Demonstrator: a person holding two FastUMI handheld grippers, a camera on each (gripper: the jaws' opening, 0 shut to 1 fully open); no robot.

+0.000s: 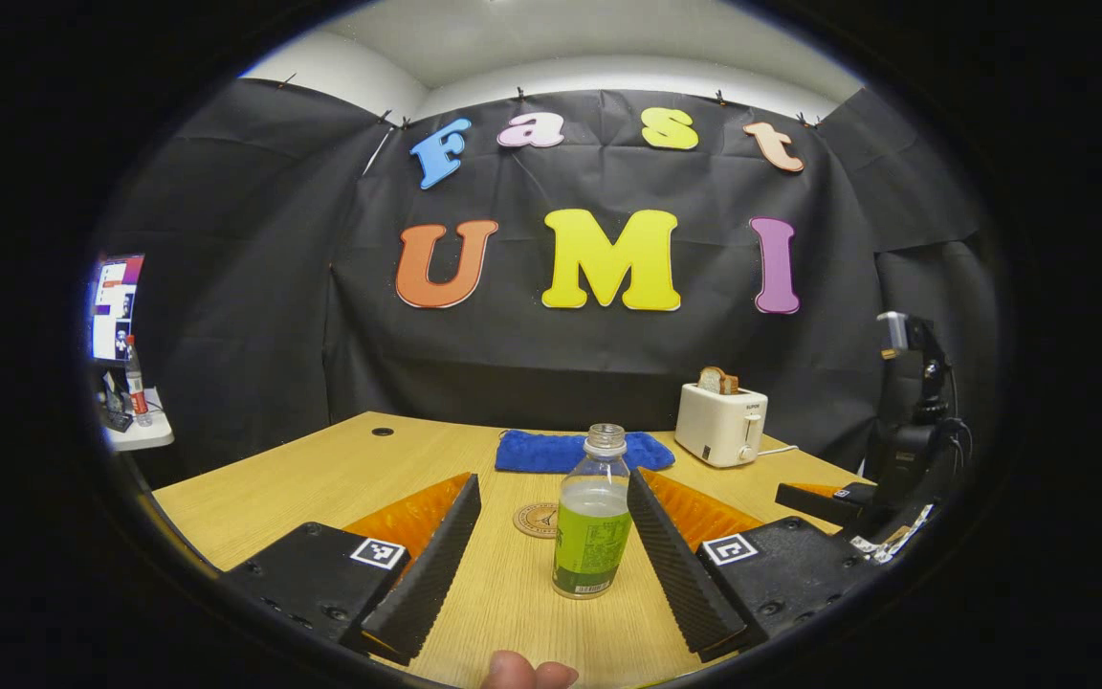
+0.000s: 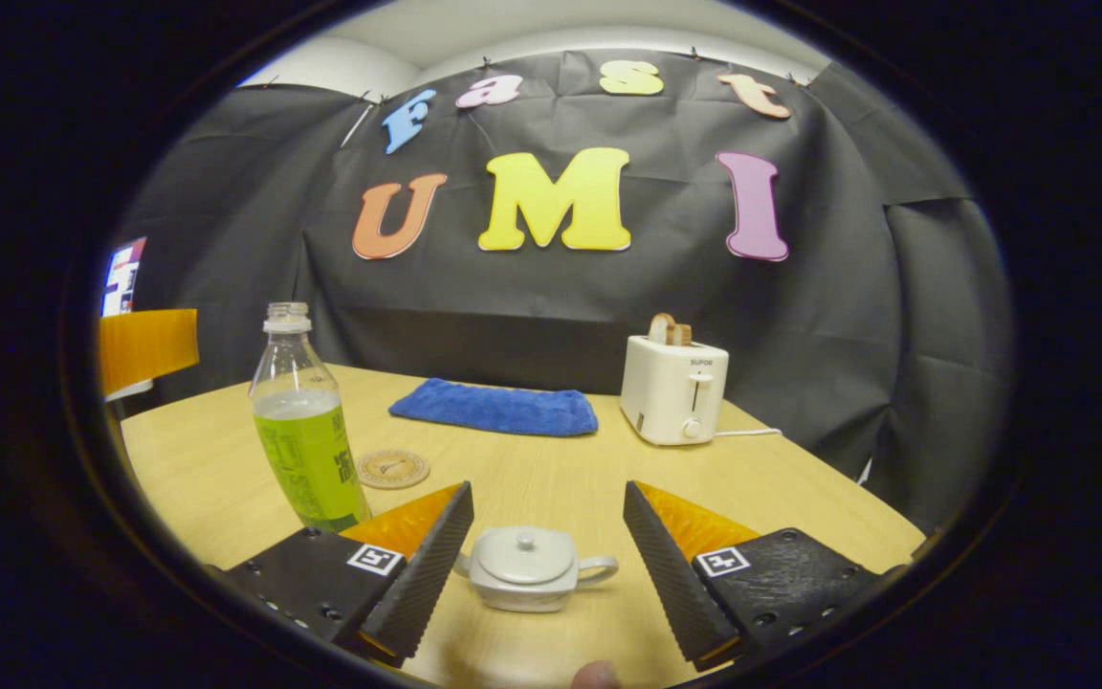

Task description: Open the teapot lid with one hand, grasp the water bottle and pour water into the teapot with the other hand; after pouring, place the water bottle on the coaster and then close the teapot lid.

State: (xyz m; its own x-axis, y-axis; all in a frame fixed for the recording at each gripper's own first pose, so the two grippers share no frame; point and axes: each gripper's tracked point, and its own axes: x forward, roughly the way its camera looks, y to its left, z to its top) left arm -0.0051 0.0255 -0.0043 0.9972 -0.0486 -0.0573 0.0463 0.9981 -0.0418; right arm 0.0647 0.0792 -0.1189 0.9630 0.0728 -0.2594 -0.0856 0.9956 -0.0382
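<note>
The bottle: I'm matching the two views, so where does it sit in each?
Left gripper view: the bottle stands at centre, between the left gripper's open fingers, in front of the coaster.
Right gripper view: the bottle stands at left, beside the coaster.
Shared landmark: the toaster, right of the blue cloth.

Uncapped water bottle (image 2: 306, 431), half full, stood upright near the round coaster (image 2: 393, 468); the grey teapot (image 2: 524, 568) remained lidded.
</note>
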